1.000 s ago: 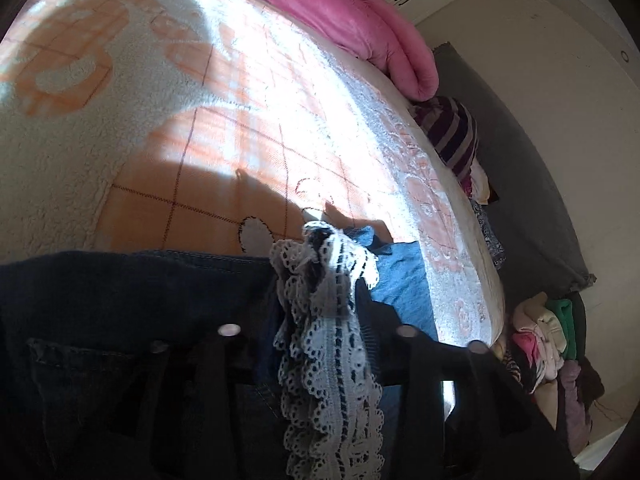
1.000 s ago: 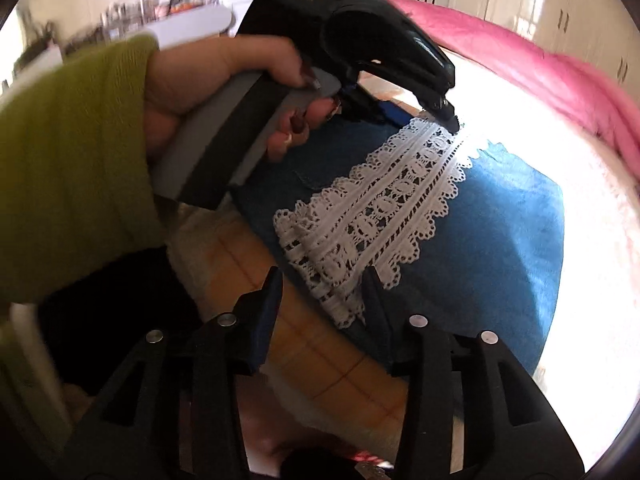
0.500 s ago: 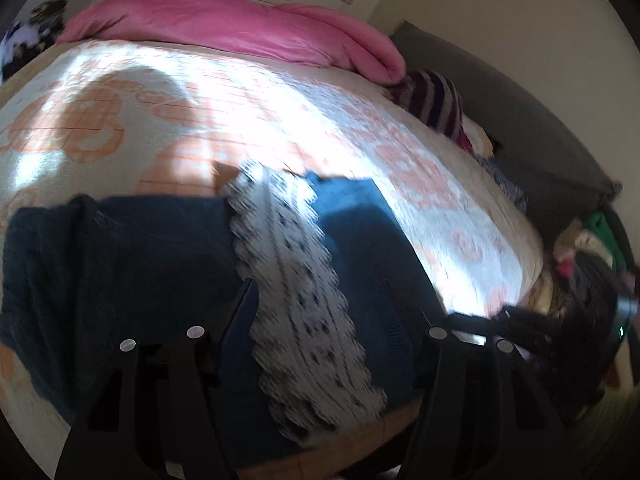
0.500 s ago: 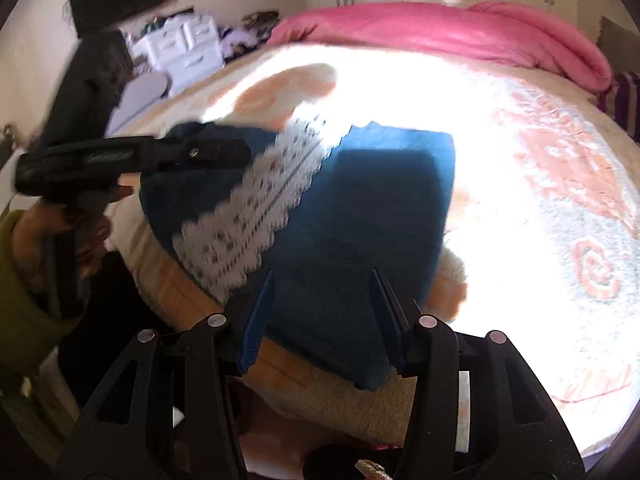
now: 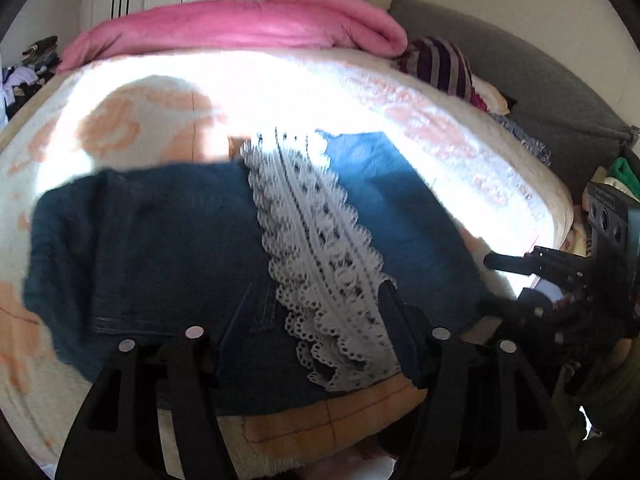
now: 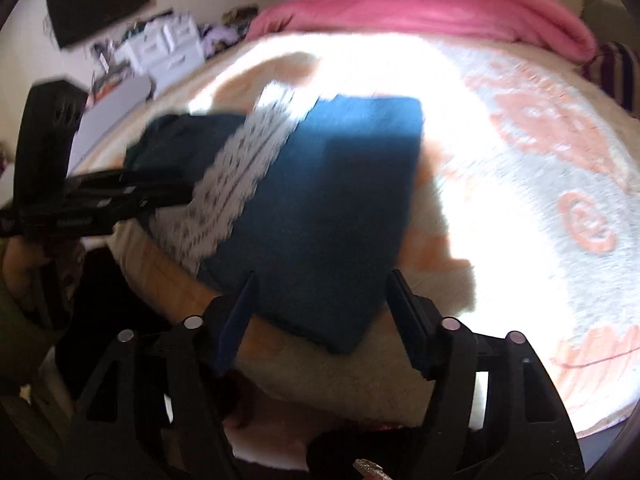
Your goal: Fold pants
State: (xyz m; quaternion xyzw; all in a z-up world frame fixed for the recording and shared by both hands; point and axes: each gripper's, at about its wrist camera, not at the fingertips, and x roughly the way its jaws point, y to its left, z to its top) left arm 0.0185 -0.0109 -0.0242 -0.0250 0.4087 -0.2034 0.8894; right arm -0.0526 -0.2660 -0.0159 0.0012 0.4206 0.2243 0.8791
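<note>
Motion blur is smearing the lace trim (image 6: 244,184) beside the jeans (image 6: 332,216); the left gripper (image 6: 132,196) is running off the frame's edge, its fingertips indistinct.

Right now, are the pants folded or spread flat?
Folded. The pants lie on the bed as a compact block, lace trim running across the top; both grippers are open and apart from them.
</note>
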